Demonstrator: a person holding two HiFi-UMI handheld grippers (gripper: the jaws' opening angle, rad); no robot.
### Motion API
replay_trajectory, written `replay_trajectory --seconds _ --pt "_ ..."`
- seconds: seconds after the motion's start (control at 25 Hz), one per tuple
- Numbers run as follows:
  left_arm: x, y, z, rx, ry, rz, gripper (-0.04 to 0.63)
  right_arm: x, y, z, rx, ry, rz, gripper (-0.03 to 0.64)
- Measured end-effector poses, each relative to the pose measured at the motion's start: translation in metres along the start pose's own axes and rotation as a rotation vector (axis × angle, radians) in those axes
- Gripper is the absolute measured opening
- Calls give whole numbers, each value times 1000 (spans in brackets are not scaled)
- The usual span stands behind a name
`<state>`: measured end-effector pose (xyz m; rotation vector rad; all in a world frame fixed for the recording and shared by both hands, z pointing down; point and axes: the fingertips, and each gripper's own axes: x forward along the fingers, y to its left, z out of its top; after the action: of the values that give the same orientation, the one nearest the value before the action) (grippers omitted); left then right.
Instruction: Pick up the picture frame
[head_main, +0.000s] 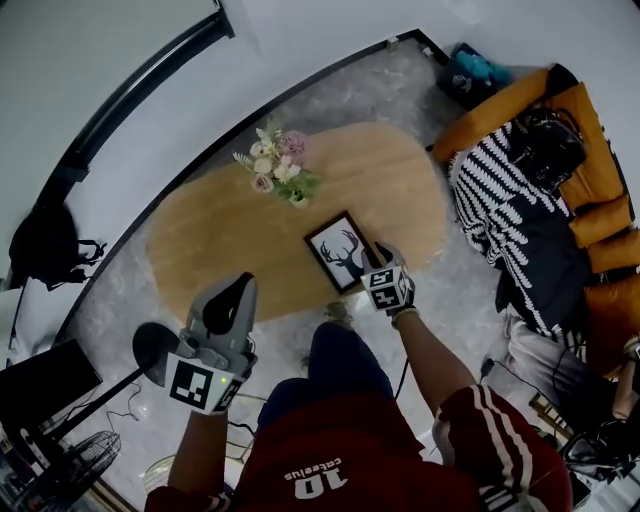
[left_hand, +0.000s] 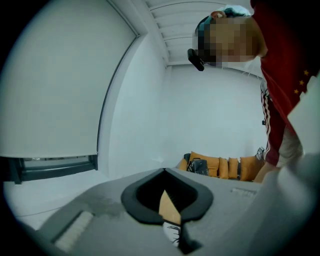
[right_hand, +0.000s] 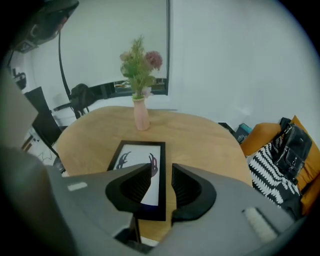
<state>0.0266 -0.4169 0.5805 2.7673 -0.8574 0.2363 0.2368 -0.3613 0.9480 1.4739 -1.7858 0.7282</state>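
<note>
Pickup outstanding: black-bordered rectangular picture frame with antler print (head_main: 342, 252) lies flat on oval light-wood table (head_main: 220, 230), right gripper (right_hand: 161, 175) above it, jaws spread either side of its right border, ungripped; left gripper (head_main: 238, 285) off the table, jaws closed, empty.

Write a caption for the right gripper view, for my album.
Open grey right gripper poised over the black-framed antler picture lying flat on an oval wooden table.
</note>
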Motion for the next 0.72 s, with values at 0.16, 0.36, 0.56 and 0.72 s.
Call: replay_trajectory --seconds 0.16,0.36,0.56,0.72 --pt "-7 7 -20 -25 11 32 3 29 2 -22 -36 57 -6 120" --pt "-22 9 -41 -26 36 54 3 49 -2 -43 -62 143 -43 112" --pt "-26 9 -43 -34 37 66 3 57 -2 -57 -67 213 -33 107" --pt "-21 10 -37 -38 30 64 3 61 1 -59 -28 237 -2 75"
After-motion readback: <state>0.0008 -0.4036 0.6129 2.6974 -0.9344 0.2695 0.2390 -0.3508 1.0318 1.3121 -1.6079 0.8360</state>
